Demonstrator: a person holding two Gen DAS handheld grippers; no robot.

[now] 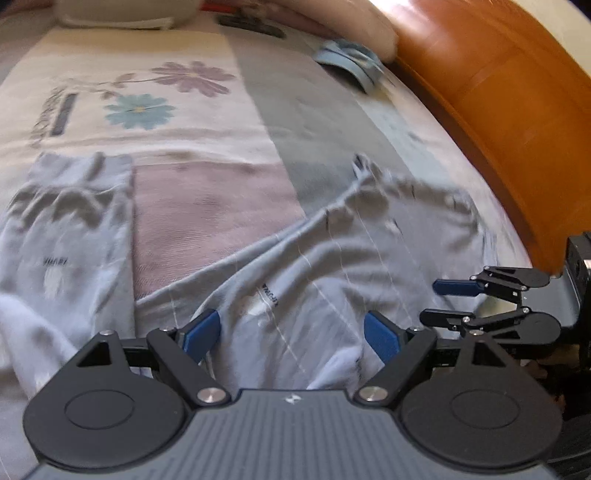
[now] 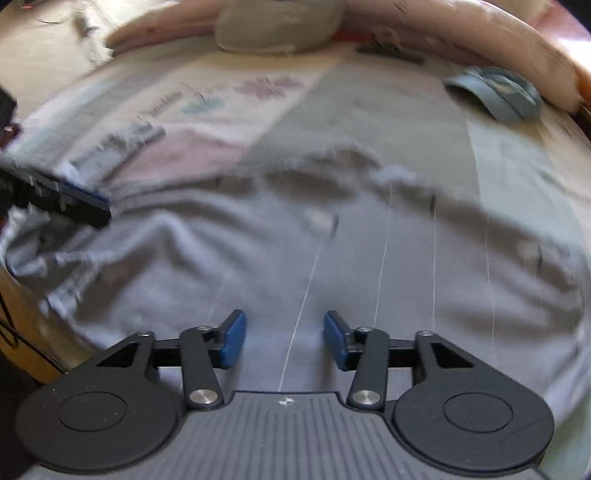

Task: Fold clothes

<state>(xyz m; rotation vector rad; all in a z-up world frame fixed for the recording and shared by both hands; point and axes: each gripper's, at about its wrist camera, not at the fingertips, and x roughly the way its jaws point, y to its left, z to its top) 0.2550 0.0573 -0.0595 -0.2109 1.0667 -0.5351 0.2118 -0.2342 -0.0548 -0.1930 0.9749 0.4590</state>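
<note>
The left tongs [image 1: 291, 334] stood spread wide, their 2 blue pads [image 1: 201, 334] well apart over a rumpled fold of the pale grey garment [image 1: 332, 236]; cloth lay between and below the pads, but neither pad visibly pressed on it, and whether the tips touched the fabric could not be told. The right tongs [image 2: 284, 338] were parted about halfway, with nothing pinched between their blue pads; only the grey cloth with its thin white stripes showed beneath them. In the left wrist view the right tongs [image 1: 452, 302] appeared at the right edge, their 2 fingers apart above the garment's near right part. In the right wrist view the left tongs [image 2: 88, 206] reached in from the left edge, over the garment's bunched left side.

The garment lay crumpled across the bed [image 1: 207, 206], on a patchwork bedspread with 2 printed flowers [image 1: 162, 92]. 1 part stretched away at the left [image 1: 70, 221], the wider part spread toward the wooden bed frame [image 1: 509, 110]. A small blue cloth item [image 1: 351, 62] lay farther up the bed, near a pink pillow [image 1: 354, 29], well apart from the garment. Both views were blurred.
</note>
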